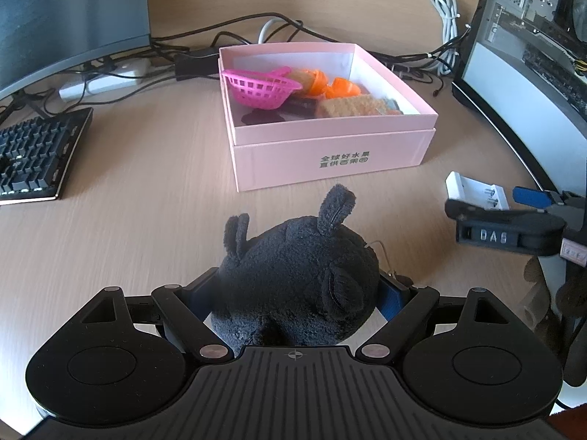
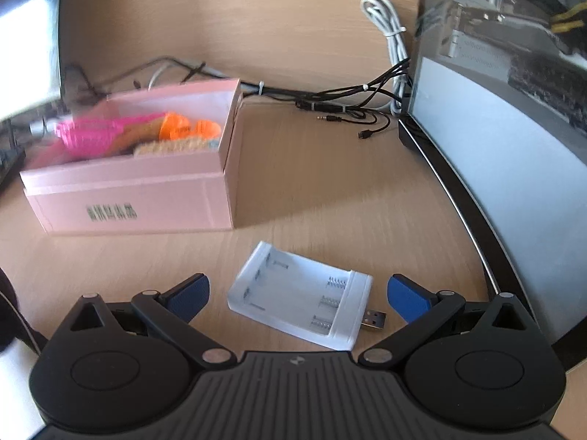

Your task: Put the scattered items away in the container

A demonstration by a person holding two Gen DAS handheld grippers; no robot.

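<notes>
A black plush toy (image 1: 293,275) with small ears fills the left wrist view, and my left gripper (image 1: 301,286) is shut on its sides, the blue pads mostly buried in the fur. Just beyond it stands the open pink box (image 1: 330,135), holding a pink toy basket (image 1: 262,88), orange pieces (image 1: 330,82) and a knitted piece (image 1: 352,106). In the right wrist view a white battery charger (image 2: 299,300) with a USB plug lies on the desk between the wide-apart fingers of my right gripper (image 2: 298,286), which is open and clear of it. The pink box (image 2: 128,183) sits up and to the left.
A keyboard (image 1: 33,154) and monitor (image 1: 66,18) stand at the left. A computer case (image 2: 513,110) walls off the right side. Black cables (image 2: 348,106) and a bundled white cable (image 2: 389,29) run along the back of the wooden desk behind the box.
</notes>
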